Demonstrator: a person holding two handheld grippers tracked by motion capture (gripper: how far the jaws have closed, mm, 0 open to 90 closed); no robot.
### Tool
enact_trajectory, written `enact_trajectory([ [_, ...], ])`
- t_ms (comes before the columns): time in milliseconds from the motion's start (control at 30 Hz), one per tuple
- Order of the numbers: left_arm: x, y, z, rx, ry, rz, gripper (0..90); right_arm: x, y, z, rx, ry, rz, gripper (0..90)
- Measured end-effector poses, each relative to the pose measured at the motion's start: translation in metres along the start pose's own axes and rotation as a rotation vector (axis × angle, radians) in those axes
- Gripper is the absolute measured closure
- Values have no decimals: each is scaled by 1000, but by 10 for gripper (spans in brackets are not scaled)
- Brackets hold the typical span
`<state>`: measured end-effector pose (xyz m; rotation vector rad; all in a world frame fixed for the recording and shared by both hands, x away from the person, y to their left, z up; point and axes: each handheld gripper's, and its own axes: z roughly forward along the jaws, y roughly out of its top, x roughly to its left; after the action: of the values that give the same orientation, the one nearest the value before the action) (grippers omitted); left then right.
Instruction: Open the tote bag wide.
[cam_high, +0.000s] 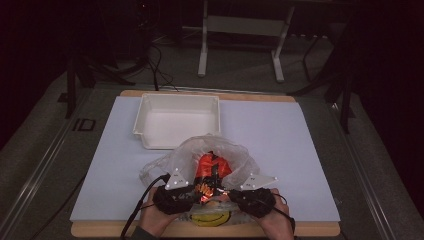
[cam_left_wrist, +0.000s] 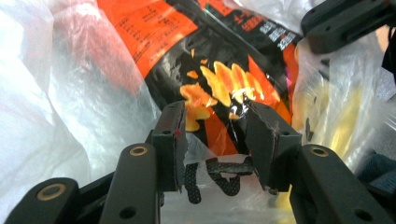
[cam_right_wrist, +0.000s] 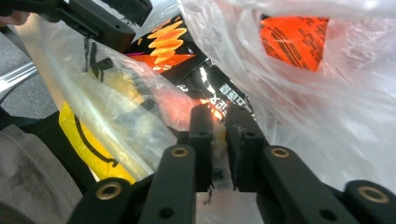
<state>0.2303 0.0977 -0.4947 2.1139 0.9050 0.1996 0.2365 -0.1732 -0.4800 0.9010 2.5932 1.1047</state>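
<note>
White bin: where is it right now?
In the high view the white bin sits empty on the far left part of the table mat, just behind the plastic bag holding the orange snack packet.

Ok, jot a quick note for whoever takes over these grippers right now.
Left gripper: jaws apart, plastic bag film between them, not pinched.
Right gripper: jaws nearly together on the bag's edge.
Orange snack packet: partly inside the clear plastic bag at the table's near edge.
White tray: empty, behind the bag.
Left to do: likely free the packet from the bag.
</note>
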Motion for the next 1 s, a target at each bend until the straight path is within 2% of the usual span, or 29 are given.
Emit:
enact_trajectory([
  [200,3,-5,-1,12,4,-5,568,1,-6,-7,3,-18,3,845],
  [500,2,-9,2,29,14,0,559,-3,-29,-15,14,-33,74,832],
  [700,4,-10,1,32,22,-5,559,-13,-42,-20,22,-101,144,825],
  [867,5,-12,2,33,30,-11,558,-23,-49,-24,41,-195,184,819],
  [1000,6,-12,1,30,31,-15,556,-28,-52,-27,44,-213,214,768],
])
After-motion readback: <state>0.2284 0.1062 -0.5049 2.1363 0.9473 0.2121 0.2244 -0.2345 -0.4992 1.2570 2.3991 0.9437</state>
